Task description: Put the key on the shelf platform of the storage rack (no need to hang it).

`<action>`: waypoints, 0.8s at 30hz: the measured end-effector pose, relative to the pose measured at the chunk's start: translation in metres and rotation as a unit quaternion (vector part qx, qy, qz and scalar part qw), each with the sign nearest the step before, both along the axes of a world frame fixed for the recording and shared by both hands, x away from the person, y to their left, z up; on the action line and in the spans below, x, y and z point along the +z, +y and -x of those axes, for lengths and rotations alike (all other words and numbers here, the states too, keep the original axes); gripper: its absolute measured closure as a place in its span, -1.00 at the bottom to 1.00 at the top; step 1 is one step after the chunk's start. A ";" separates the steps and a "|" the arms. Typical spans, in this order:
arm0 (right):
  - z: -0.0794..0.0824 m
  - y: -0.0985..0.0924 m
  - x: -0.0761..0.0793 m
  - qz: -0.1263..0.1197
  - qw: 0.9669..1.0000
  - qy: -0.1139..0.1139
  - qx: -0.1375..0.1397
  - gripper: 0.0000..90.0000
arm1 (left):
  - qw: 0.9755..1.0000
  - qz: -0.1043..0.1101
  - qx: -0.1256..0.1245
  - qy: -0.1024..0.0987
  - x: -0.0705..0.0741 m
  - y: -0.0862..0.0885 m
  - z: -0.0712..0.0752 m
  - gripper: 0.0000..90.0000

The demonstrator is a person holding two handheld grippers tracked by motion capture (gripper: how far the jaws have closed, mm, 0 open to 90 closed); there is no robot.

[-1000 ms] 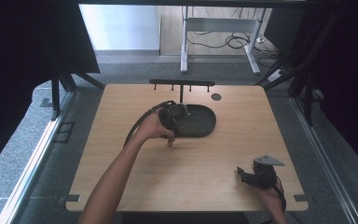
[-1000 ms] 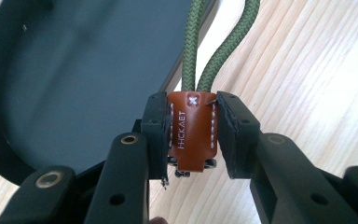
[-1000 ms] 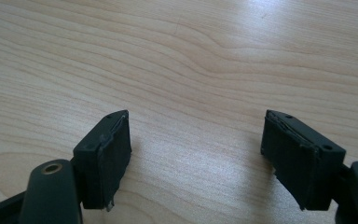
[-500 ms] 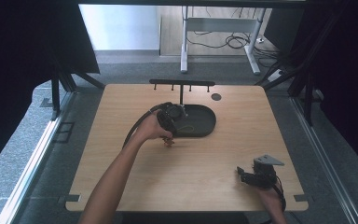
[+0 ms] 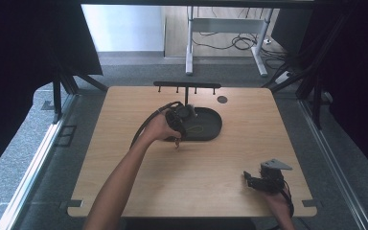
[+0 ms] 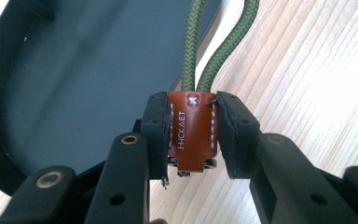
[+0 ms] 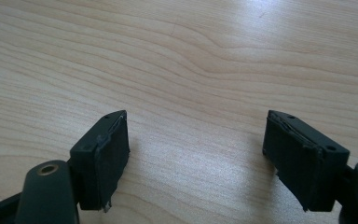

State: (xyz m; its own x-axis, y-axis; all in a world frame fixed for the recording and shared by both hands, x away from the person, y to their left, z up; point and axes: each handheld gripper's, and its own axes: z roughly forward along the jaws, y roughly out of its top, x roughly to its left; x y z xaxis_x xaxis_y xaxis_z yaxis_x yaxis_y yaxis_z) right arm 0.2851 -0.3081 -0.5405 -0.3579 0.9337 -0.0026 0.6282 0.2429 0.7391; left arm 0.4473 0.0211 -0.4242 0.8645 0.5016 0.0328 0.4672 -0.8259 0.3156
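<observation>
Left tool (image 6: pixel 192 135) is clamped on a brown leather tab (image 6: pixel 192 133), one pad against each side edge. From the tab's top, two strands of green cord (image 6: pixel 193 44) run straight away from the tool, so the keychain's long axis follows the tool's own line. It hangs at the near rim of the dark tray (image 5: pixel 212 129), partly over the tabletop (image 5: pixel 124 191); whether it touches either I cannot tell. Right tool (image 5: pixel 261 183) rests well apart at the near right corner, jaws spread wide with nothing between them.
</observation>
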 end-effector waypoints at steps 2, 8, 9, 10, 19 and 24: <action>0.000 0.000 0.000 0.000 1.000 0.000 0.000 -0.50 | 1.000 0.003 0.002 0.001 0.001 -0.001 -0.001 0.48; 0.000 0.000 0.000 0.000 1.000 0.000 0.000 -0.50 | 1.000 0.000 0.001 0.001 0.004 -0.003 -0.006 0.48; 0.000 0.000 0.000 0.000 1.000 0.000 0.000 -0.50 | 1.000 0.001 0.000 0.000 0.005 -0.003 -0.007 0.48; 0.000 0.000 0.000 0.000 1.000 0.000 0.000 -0.50 | 1.000 0.002 0.001 -0.001 0.007 -0.003 -0.008 0.48; 0.000 0.000 0.000 0.000 1.000 0.000 0.000 -0.50 | 1.000 0.007 0.003 -0.010 0.021 -0.004 -0.018 0.48; 0.000 0.000 0.000 -0.002 1.000 0.000 0.000 -0.49 | 1.000 0.006 0.001 -0.012 0.026 -0.005 -0.030 0.48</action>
State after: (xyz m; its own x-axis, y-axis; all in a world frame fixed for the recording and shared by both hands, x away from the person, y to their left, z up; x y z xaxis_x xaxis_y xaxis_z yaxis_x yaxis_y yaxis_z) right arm 0.2852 -0.3085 -0.5405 -0.3577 0.9338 0.0009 0.6287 0.2401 0.7397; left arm 0.4777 0.0164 -0.3985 0.8625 0.5037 0.0486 0.4607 -0.8213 0.3364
